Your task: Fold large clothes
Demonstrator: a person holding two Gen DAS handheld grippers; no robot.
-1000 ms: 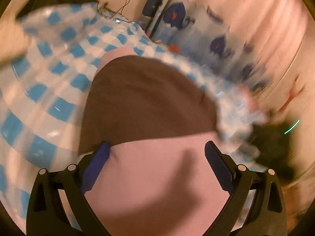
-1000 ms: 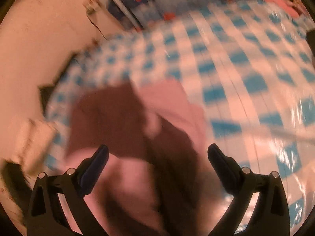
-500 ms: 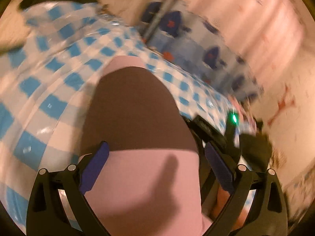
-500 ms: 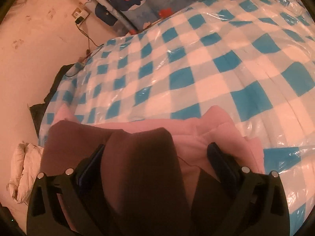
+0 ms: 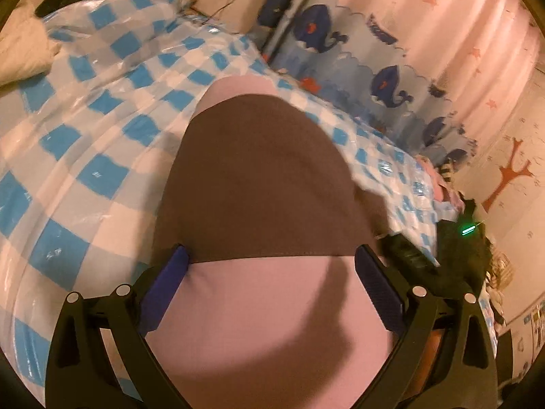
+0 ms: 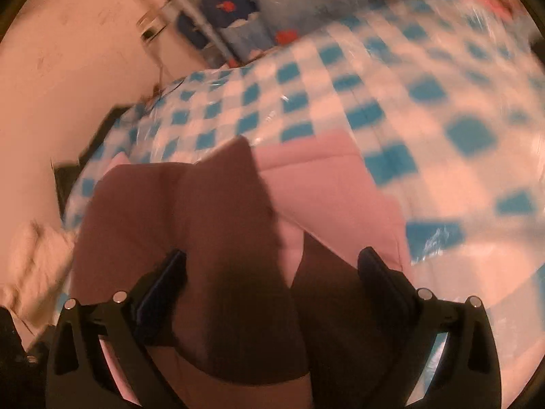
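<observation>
A pink and brown garment [image 5: 259, 184] lies folded on a blue and white checked plastic-covered bed [image 5: 85, 143]. My left gripper [image 5: 270, 272] is open, its blue-padded fingers spread over the seam where brown cloth meets pink. In the right wrist view the same garment [image 6: 221, 231] shows as layered brown and pink folds. My right gripper [image 6: 270, 269] is open just above it, holding nothing. The right gripper also shows at the right edge of the left wrist view [image 5: 408, 252], with a green light.
A whale-print curtain [image 5: 357, 51] and a pink star curtain [image 5: 477, 34] hang behind the bed. A white cloth bundle [image 5: 24, 47] lies at the bed's far left. Dark items [image 5: 466, 255] sit at the right edge.
Both grippers shifted over the garment. The right wrist view swung back and blurred; more of the pink folds show beyond its fingers. Both stayed open.
</observation>
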